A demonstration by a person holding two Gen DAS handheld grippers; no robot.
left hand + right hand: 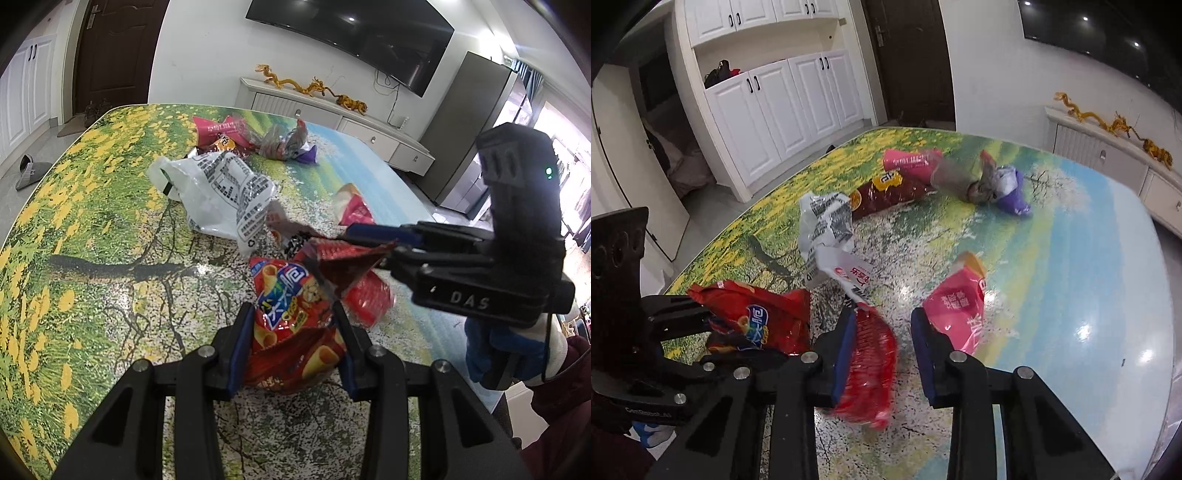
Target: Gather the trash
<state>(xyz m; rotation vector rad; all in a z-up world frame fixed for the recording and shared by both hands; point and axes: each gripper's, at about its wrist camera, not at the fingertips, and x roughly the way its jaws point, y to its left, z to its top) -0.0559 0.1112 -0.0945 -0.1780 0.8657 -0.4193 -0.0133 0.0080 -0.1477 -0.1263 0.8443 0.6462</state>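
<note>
Flower-meadow print covers the table [92, 221] you are working over, and wrappers lie scattered across it.

Your left gripper [293, 325] has its jaws pressed against both sides of a red snack bag [291, 317], which bulges between them; the same bag shows in the right wrist view at the left edge [757, 317], held up off the table.

Your right gripper [882, 332] has its jaws spread apart. A red ridged wrapper [868, 373] lies against the inside of the left finger and does not reach the other one, so whether you have any hold on it I cannot tell. It is blurred in both views. From the left wrist camera the right gripper [369, 236] comes in from the right, its blue pad just above a torn flap of the snack bag.

Only the left view shows the television [354, 33] and the grey cabinet [476, 125] beyond the table. Only the right view shows the white cupboards [783, 96].

A crumpled white bag with black print [218, 195] lies mid-table, a pink packet [960, 310] sits just beside the right finger, and a pink pouch [912, 162], a brown wrapper [886, 195] and a purple wrapper [1012, 192] lie at the far end.
</note>
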